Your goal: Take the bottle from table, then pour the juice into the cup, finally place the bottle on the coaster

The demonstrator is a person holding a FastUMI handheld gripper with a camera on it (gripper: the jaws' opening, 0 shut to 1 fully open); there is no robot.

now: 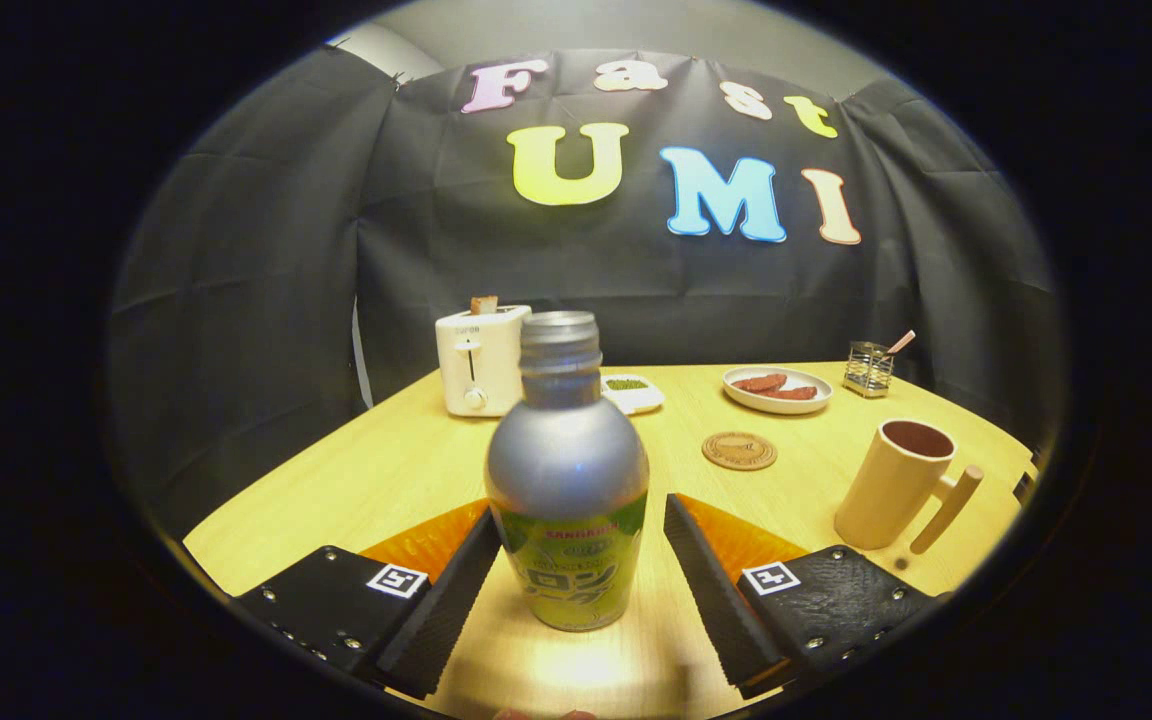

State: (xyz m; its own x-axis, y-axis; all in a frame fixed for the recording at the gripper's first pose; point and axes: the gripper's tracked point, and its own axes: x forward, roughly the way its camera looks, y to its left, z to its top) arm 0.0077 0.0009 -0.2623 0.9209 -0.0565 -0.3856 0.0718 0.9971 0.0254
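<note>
The gripper (576, 560) stands wide around the upright bottle (567, 480), its fingers clear of it.

bottle (567, 490) between spread gripper (576, 590) fingers | coaster (739, 450) beyond, right | cup (894, 485) right of coaster

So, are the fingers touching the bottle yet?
Apart. The gripper view shows the hand-held gripper open around the bottle, with bare table visible between each finger and its sides.

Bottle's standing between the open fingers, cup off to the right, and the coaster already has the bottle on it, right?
Not quite: in the gripper view the coaster lies bare beyond the fingers. The bottle stands on the table between the open gripper, cup right.
</note>
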